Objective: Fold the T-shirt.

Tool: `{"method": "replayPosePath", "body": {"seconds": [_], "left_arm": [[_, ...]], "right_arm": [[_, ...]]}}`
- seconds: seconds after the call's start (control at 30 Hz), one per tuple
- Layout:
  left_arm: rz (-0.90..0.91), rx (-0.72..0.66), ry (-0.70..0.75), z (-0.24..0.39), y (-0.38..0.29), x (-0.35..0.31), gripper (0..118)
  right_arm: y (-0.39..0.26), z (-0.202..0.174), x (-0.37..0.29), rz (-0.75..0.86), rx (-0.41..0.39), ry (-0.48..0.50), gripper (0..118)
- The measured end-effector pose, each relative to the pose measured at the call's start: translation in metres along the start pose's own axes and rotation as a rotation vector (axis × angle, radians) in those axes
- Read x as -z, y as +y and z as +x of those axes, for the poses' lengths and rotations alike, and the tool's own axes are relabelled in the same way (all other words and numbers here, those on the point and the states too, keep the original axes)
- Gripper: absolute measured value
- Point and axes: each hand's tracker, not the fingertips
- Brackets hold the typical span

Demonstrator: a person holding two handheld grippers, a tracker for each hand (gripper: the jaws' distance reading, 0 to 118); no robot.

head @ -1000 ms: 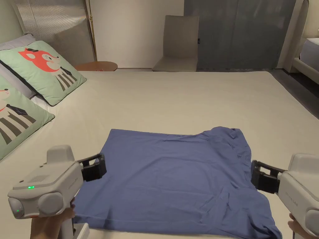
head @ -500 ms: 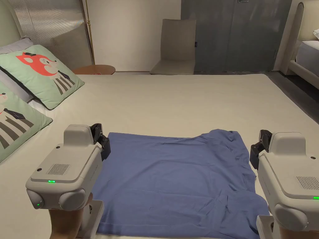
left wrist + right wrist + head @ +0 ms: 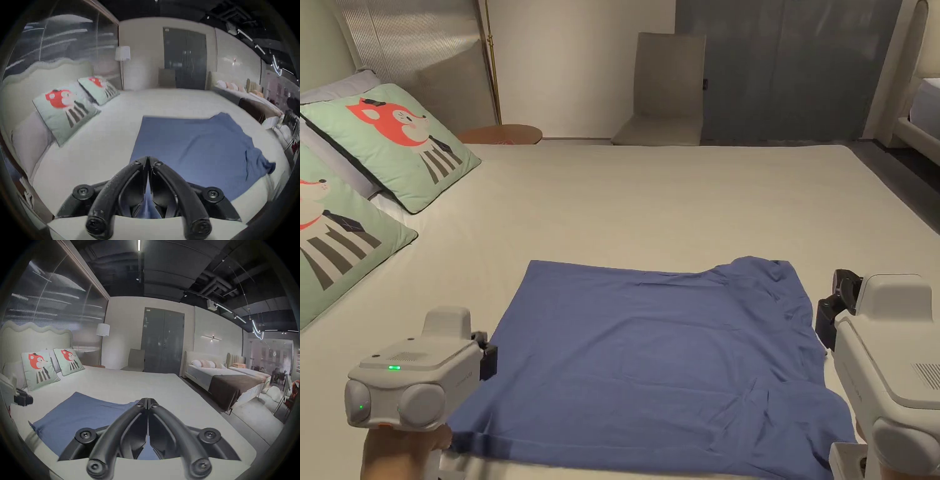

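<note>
One soft, wrinkled blue T-shirt (image 3: 656, 356)

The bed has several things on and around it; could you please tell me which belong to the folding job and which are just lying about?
Job: blue T-shirt; left gripper; right gripper, both shut.

Lying about: two fox pillows; chair; round side table; floor lamp.

Left gripper (image 3: 487, 361) and right gripper (image 3: 828, 315), both low, jaws pressed together.
</note>
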Motion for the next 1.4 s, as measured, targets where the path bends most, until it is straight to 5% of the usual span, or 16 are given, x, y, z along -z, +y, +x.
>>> {"method": "replayPosePath", "body": {"seconds": [0.2, 0.23, 0.3, 0.37, 0.5, 0.67, 0.8, 0.97, 1.0, 1.07, 1.13, 1.3, 1.4], "left_arm": [[-0.133, 0.01, 0.051, -0.026, -0.041, 0.014, 3], [-0.132, 0.024, 0.058, -0.029, -0.046, 0.015, 14], [-0.171, 0.031, 0.048, -0.033, -0.054, 0.017, 72], [-0.201, 0.015, 0.043, -0.038, -0.061, 0.02, 99], [-0.213, 0.005, 0.047, -0.04, -0.071, 0.024, 91], [-0.279, 0.045, 0.01, -0.029, -0.083, 0.034, 12], [-0.248, 0.149, 0.025, -0.014, -0.089, 0.036, 6], [-0.206, 0.097, -0.004, -0.014, -0.075, 0.027, 6], [-0.194, 0.076, -0.014, -0.015, -0.071, 0.024, 6], [-0.182, 0.039, -0.027, -0.018, -0.064, 0.022, 6], [-0.167, 0.009, -0.04, -0.02, -0.058, 0.019, 6], [-0.152, -0.027, -0.039, -0.018, -0.051, 0.014, 6], [-0.159, -0.047, -0.043, -0.018, -0.051, 0.012, 6]], "right_arm": [[-0.005, -0.003, 0.0, -0.023, -0.005, 0.012, 1], [-0.006, -0.004, 0.001, -0.029, -0.006, 0.016, 1], [-0.008, -0.005, 0.002, -0.04, -0.009, 0.022, 1], [-0.014, -0.006, 0.005, -0.049, -0.009, 0.025, 1], [-0.019, -0.008, 0.008, -0.069, -0.011, 0.037, 1], [-0.031, -0.004, 0.013, -0.094, -0.012, 0.042, 1], [-0.032, 0.003, 0.006, -0.124, -0.005, 0.028, 1], [-0.06, 0.02, 0.007, -0.278, 0.044, 0.001, 7], [-0.073, 0.025, 0.009, -0.331, 0.06, -0.007, 26], [-0.098, 0.033, 0.015, -0.461, 0.076, -0.002, 86], [-0.122, 0.039, 0.015, -0.557, 0.114, 0.02, 107], [-0.172, 0.047, 0.013, -0.688, 0.147, 0.023, 102], [-0.178, 0.048, 0.01, -0.69, 0.152, 0.019, 68]]}}
